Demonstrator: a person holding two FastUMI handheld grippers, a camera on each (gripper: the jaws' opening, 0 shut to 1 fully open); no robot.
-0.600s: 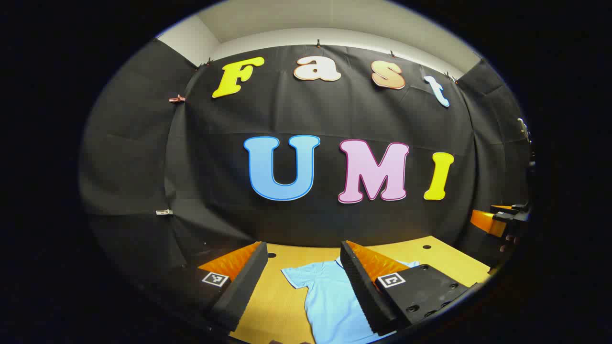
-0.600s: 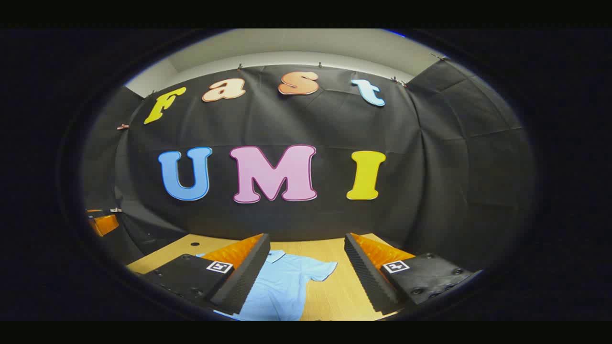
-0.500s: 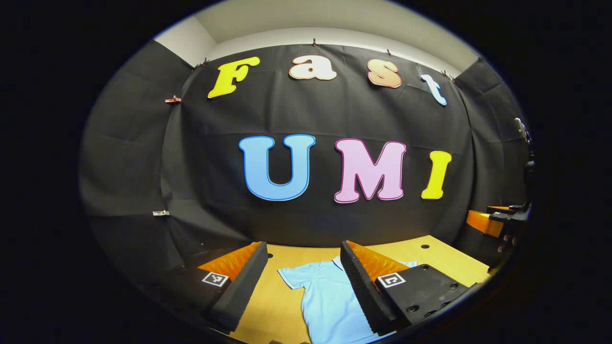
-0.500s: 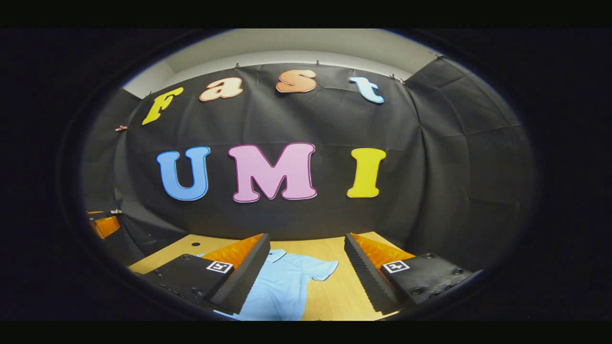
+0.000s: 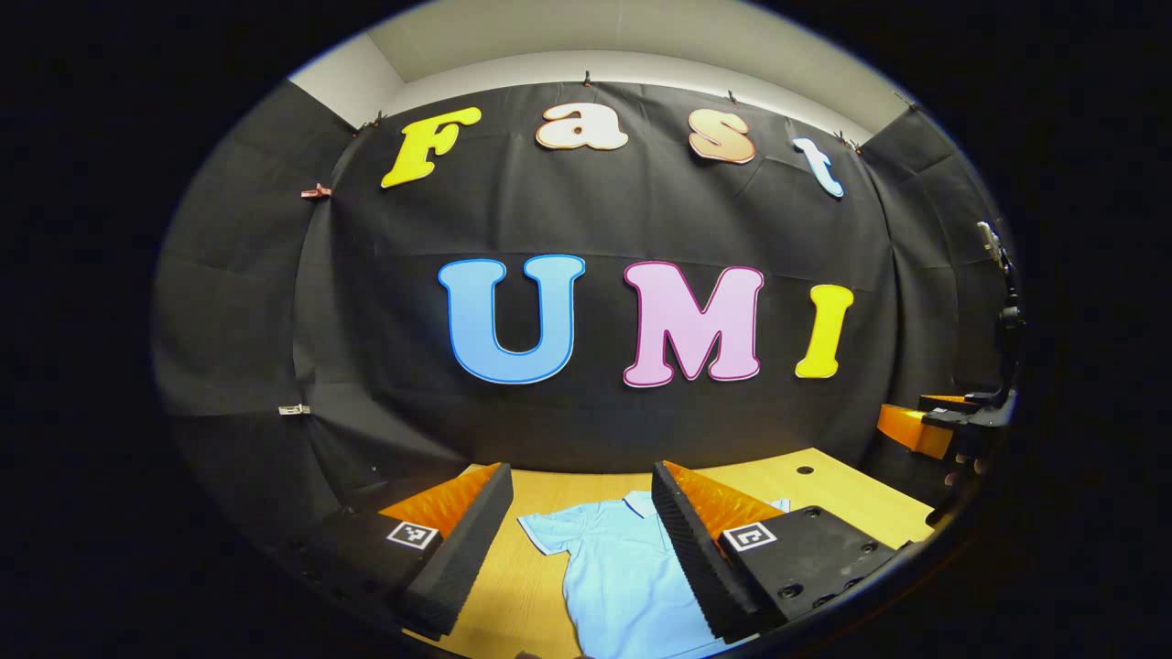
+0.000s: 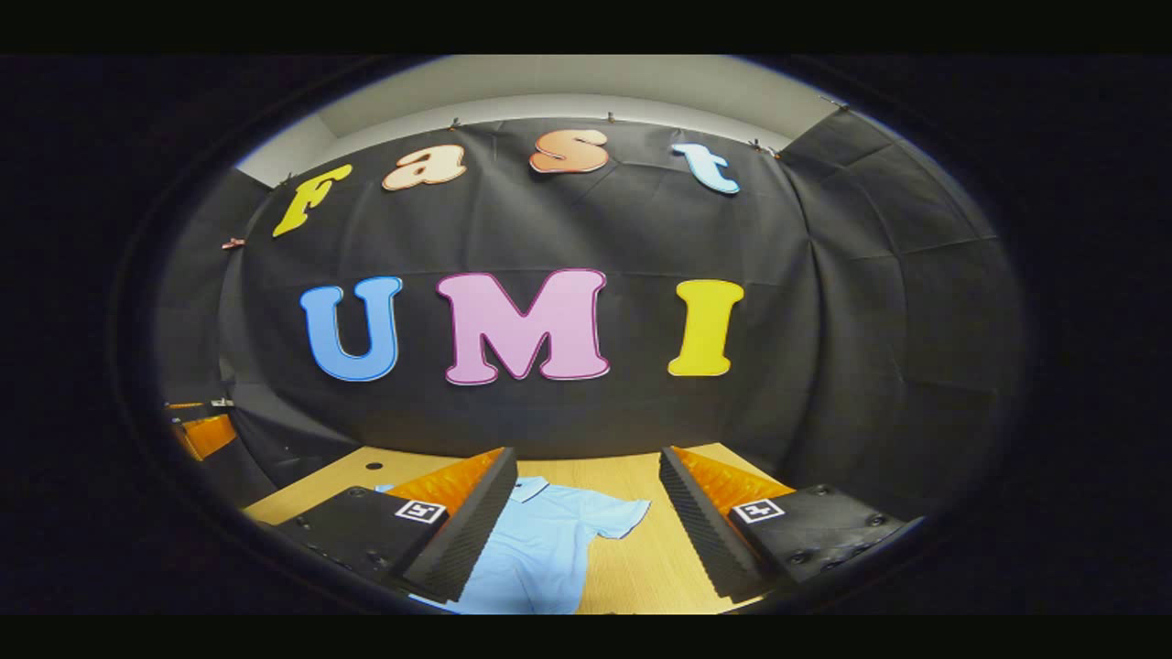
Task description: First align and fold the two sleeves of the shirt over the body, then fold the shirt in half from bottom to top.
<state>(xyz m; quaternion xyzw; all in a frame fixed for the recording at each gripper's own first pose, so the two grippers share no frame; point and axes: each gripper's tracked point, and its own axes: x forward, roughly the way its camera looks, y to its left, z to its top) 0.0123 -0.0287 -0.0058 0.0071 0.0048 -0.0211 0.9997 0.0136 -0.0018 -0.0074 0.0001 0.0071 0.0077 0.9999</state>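
Observation:
A light blue short-sleeved polo shirt (image 5: pixel 613 572) lies flat on the wooden table (image 5: pixel 522 586), collar toward the booth wall. In the left gripper view my left gripper (image 5: pixel 581 480) hovers open above it, the shirt's left sleeve (image 5: pixel 545 533) showing between the fingers. In the right gripper view my right gripper (image 6: pixel 586 462) is open too, above the same shirt (image 6: pixel 540 554), whose right sleeve (image 6: pixel 623 517) lies spread between its fingers. The right gripper (image 5: pixel 934 426) and the hand holding it also appear at the far right edge of the left gripper view. Neither gripper touches the cloth.
The table's back edge meets the black cloth wall. Small dark holes (image 5: pixel 805 470) mark the tabletop near the back. The left gripper (image 6: pixel 201 430) shows at the left edge of the right gripper view.
In the left gripper view the scene has slid slightly leftward and more of the shirt's collar and body shows between the fingers. The right gripper view is almost unchanged.

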